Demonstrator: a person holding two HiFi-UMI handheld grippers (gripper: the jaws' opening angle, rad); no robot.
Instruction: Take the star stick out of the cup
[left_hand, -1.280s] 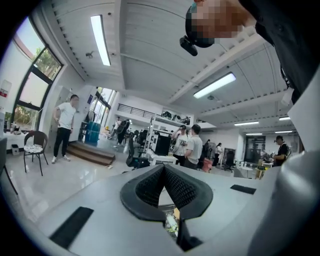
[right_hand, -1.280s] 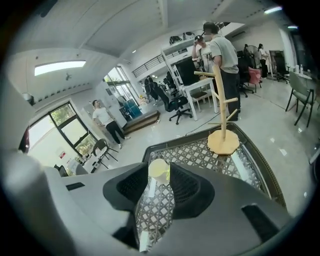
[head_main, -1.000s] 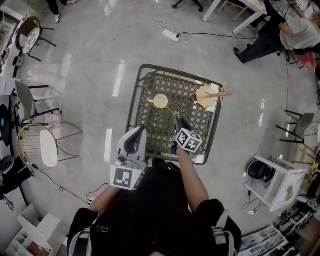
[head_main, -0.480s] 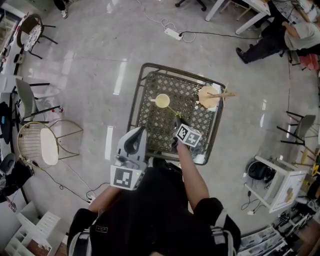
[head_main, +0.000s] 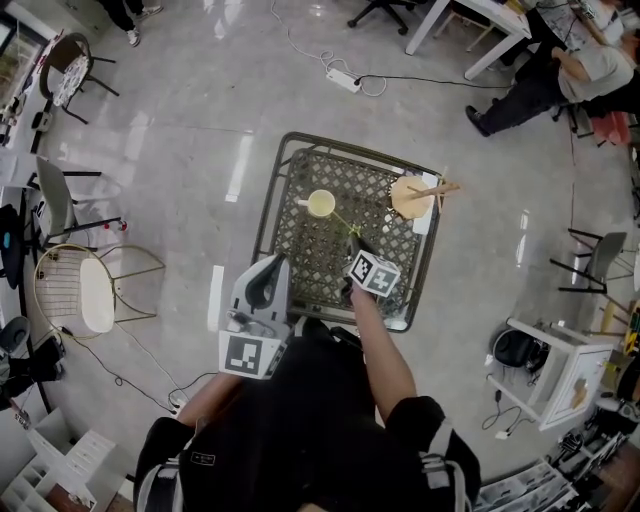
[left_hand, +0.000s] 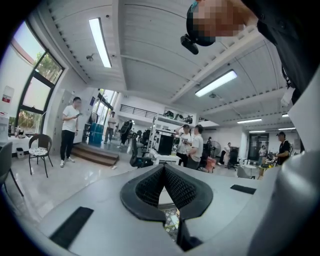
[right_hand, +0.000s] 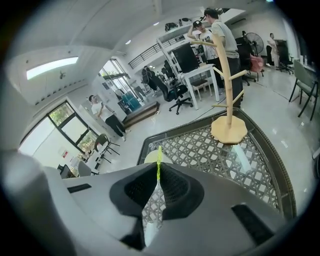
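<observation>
The right tongs (right_hand: 159, 174) are closing on the thin green star stick (right_hand: 159, 157) between them (its other end sits in the cup (head_main: 321, 203) just ahead). The left tongs (left_hand: 163, 169) are pinched together on nothing, back off the table (head_main: 270, 212).

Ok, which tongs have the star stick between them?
The right tongs: they are closing on the yellow-green star stick. The left tongs are shut with nothing in them.

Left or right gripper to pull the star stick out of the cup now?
Right. The right gripper has its jaws closing on the star stick, which leads into the cup. The left gripper hangs at the table's near-left corner, jaws together, holding nothing.
</observation>
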